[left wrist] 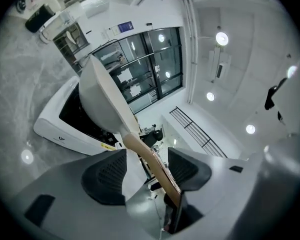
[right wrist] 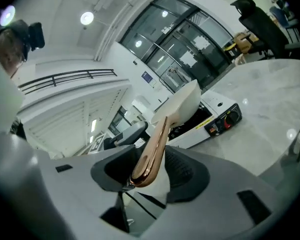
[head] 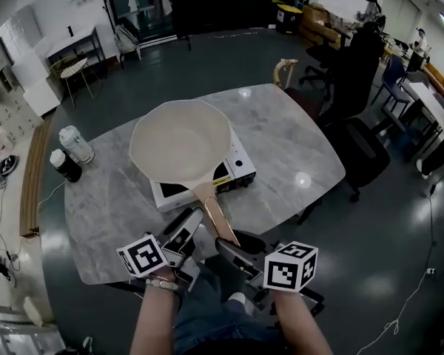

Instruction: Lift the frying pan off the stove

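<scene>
Left claw [left wrist: 147, 169] and right claw [right wrist: 150, 171], roughly level, stand spread around the pan handle [head: 216, 214].

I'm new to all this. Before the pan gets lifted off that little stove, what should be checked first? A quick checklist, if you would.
1. The copper-coloured handle of the cream frying pan lies between the jaws of the left hand-held gripper: ok.
2. The handle's end lies between the jaws of the right hand-held gripper: ok.
3. Jaws clamped on the handle: not ok, both pairs stand apart.
4. Pan empty: ok.
5. The white portable stove is switched off: cannot tell.
</scene>
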Available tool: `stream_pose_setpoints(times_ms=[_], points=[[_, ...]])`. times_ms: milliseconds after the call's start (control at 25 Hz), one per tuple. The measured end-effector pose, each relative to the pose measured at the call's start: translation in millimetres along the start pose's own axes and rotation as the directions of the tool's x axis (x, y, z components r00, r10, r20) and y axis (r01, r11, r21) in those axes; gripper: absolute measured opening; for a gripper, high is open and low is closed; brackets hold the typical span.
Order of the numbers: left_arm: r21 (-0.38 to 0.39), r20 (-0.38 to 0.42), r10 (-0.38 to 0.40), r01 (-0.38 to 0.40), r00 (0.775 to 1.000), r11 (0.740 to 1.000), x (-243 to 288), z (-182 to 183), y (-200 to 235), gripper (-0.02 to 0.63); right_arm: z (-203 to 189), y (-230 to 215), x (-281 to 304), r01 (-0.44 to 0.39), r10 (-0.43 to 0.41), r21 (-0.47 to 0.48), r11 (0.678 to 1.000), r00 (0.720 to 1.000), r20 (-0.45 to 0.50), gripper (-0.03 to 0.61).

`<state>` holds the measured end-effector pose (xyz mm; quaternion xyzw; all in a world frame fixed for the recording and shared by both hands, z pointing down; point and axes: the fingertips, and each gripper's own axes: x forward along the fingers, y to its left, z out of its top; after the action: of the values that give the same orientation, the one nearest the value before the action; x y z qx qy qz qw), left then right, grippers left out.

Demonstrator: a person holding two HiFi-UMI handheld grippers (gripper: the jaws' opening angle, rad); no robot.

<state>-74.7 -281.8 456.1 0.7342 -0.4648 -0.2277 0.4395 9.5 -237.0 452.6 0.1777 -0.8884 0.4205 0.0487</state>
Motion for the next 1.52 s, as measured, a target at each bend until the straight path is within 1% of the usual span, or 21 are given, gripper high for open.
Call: stream_pose_setpoints(times_ms=[40,80,160,320,480,680,880,920,960,1120,1200,1320,1440,1520], points=[[-0.044,-0.011,-0.03,0.03,0.999,0.999,3,-1,1,0.27,0,0,1,-0.012,0.012,0.032,0.999,1.0,-0.005,0.196],[-0.079,-0.022,-0.063,0.061,0.998,0.995,7,-2,1,0.285,-1,0,1,-0.021,0.021,0.056,0.998,1.0,-0.011,0.195],[-0.11,-0.045,-0.106,0.101,0.993,0.989,15,-2,3,0.302,-1,0,1,-0.026,0.028,0.076,0.997,0.999,-0.024,0.189],[-0.194,-0.055,-0.128,0.115,0.99,0.974,32,0,7,0.31,-2,1,0,-0.012,0.015,0.064,0.998,0.999,-0.046,0.186],[-0.239,-0.053,-0.144,0.127,0.988,0.963,45,8,12,0.31,-3,1,-1,0.001,0.002,0.038,0.999,0.998,-0.066,0.186],[-0.262,-0.096,-0.159,0.129,0.983,0.956,63,6,14,0.31,-10,-2,0,0.029,-0.031,-0.02,0.999,0.993,-0.111,0.187],[-0.273,-0.128,-0.168,0.128,0.977,0.953,83,4,15,0.307,-13,-1,2,0.038,-0.044,-0.044,0.998,0.99,-0.136,0.189],[-0.274,-0.129,-0.168,0.128,0.977,0.953,86,4,14,0.303,-14,-1,2,0.041,-0.048,-0.052,0.998,0.989,-0.143,0.189],[-0.273,-0.127,-0.168,0.129,0.977,0.953,89,5,14,0.281,-14,-1,3,0.044,-0.053,-0.061,0.997,0.987,-0.149,0.19],[-0.23,-0.137,-0.15,0.116,0.979,0.966,91,6,18,0.269,-16,-3,3,0.057,-0.075,-0.105,0.993,0.982,-0.171,0.195],[-0.238,-0.143,-0.147,0.11,0.979,0.965,91,3,17,0.261,-20,-4,3,0.068,-0.09,-0.129,0.989,0.979,-0.18,0.195],[-0.214,-0.157,-0.125,0.09,0.98,0.973,89,1,20,0.256,-23,-4,3,0.073,-0.1,-0.151,0.986,0.978,-0.183,0.196],[-0.235,-0.15,-0.129,0.091,0.98,0.968,88,-1,17,0.253,-26,-5,2,0.076,-0.11,-0.173,0.982,0.974,-0.198,0.196],[-0.179,-0.168,-0.105,0.075,0.98,0.981,87,0,21,0.25,-26,-6,1,0.081,-0.119,-0.189,0.979,0.973,-0.2,0.196]])
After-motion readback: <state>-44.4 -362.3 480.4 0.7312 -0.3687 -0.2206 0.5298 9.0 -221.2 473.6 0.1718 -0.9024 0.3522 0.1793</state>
